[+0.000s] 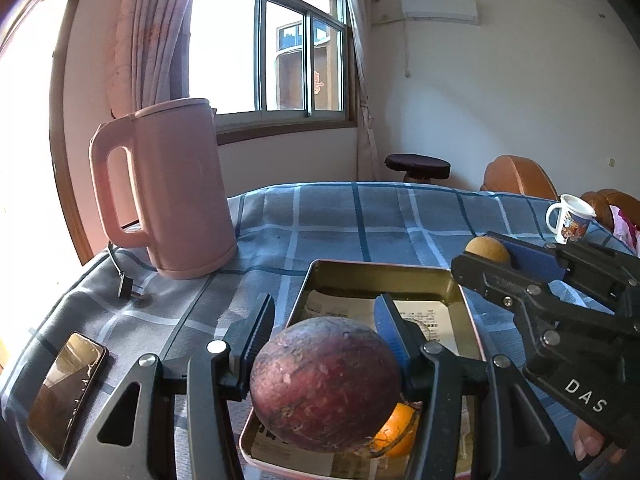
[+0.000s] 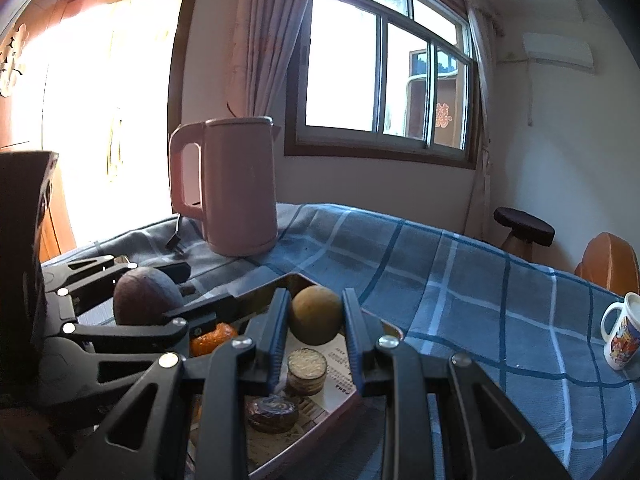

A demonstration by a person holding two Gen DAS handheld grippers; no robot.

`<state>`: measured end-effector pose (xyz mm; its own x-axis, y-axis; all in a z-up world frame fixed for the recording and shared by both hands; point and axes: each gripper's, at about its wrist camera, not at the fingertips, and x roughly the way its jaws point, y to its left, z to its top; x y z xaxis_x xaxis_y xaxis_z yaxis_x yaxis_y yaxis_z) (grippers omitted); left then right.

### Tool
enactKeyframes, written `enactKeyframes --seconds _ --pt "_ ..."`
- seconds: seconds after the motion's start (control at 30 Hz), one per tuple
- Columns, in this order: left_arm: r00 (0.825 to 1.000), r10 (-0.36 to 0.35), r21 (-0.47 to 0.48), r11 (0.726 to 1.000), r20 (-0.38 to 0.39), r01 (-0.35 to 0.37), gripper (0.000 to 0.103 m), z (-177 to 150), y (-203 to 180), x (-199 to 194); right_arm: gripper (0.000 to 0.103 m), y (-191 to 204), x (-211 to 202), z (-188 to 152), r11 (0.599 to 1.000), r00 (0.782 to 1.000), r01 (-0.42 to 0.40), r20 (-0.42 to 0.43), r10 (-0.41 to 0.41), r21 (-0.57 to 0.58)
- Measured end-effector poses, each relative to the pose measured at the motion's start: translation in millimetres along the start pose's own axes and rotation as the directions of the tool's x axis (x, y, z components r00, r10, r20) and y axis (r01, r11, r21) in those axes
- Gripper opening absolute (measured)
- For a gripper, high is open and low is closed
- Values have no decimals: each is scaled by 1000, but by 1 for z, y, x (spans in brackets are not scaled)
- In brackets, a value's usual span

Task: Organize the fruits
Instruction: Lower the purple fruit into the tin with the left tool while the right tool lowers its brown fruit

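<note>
Above metal tray [image 1: 460, 300], your left gripper [image 1: 324, 344] pinches dark red fruit [image 1: 325, 384] between both pads. At 2 o'clock in left view, your right gripper [image 2: 316, 320] clamps small tan fruit [image 2: 316, 314] over same tray. Orange [image 1: 396, 432] lies in tray beneath red fruit. Pink kettle [image 1: 180, 192] stands at 10 o'clock, mug [image 2: 622, 336] far right on checked cloth [image 2: 460, 280].

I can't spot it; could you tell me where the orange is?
The orange lies in the metal tray, under the purple fruit held by the left gripper.
</note>
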<state>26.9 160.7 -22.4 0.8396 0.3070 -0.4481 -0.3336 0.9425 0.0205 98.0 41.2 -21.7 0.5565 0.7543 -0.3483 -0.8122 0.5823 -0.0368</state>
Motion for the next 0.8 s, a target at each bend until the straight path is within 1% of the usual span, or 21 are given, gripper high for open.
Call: enactKeyframes --seconds 0.8 --pt "998 5 4 1000 -67 -5 54 -13 4 18 29 11 27 -19 1000 994 -20 -111 17 -20"
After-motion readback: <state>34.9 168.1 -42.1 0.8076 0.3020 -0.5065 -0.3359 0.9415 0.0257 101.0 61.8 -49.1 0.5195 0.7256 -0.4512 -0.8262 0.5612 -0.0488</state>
